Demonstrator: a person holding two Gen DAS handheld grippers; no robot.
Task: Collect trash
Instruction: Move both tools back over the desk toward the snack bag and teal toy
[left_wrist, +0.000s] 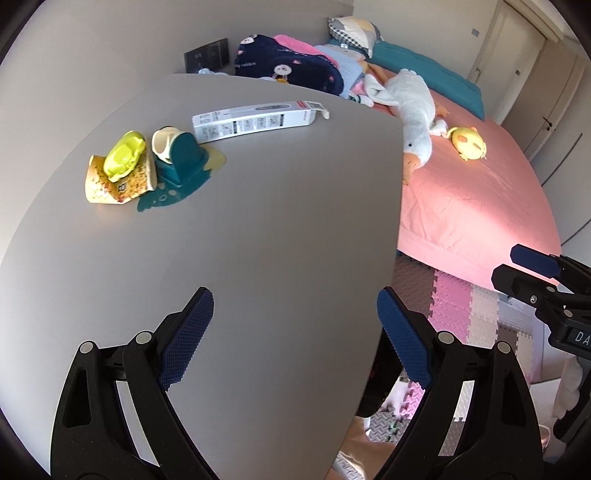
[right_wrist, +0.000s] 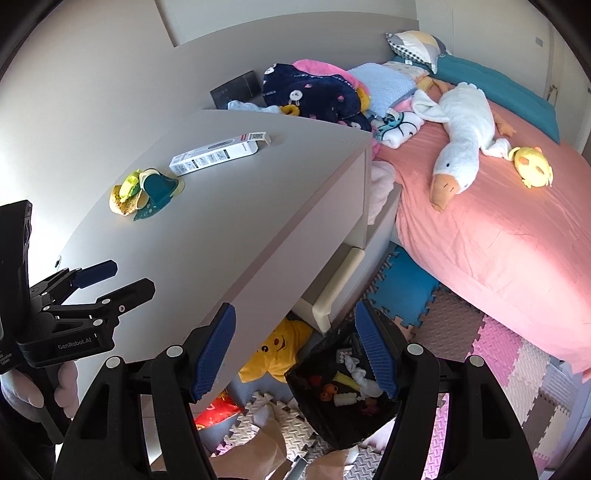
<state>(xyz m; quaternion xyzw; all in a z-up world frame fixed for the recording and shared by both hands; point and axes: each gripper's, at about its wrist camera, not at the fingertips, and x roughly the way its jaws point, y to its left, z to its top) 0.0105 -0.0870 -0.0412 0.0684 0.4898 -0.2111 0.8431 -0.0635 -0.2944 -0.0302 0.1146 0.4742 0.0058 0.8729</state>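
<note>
On the grey dresser top (left_wrist: 240, 240) lie a long white carton (left_wrist: 255, 121), a teal and cream packaging piece (left_wrist: 177, 157), a lime-green plastic piece (left_wrist: 123, 155) and a yellow printed wrapper (left_wrist: 110, 184). The same items show in the right wrist view: carton (right_wrist: 216, 154), teal piece (right_wrist: 159, 190), wrapper (right_wrist: 123, 205). My left gripper (left_wrist: 295, 332) is open and empty over the near dresser edge. My right gripper (right_wrist: 295, 347) is open and empty above a black trash bag (right_wrist: 332, 402) holding several scraps on the floor.
A pink bed (right_wrist: 498, 229) with a white goose plush (right_wrist: 461, 140), a yellow chick plush (right_wrist: 533, 166) and piled clothes (right_wrist: 314, 92) stands to the right. Foam puzzle mats (right_wrist: 480, 350) cover the floor. A yellow plush (right_wrist: 280, 347) and a red packet (right_wrist: 216, 408) lie below the dresser drawers (right_wrist: 332, 295).
</note>
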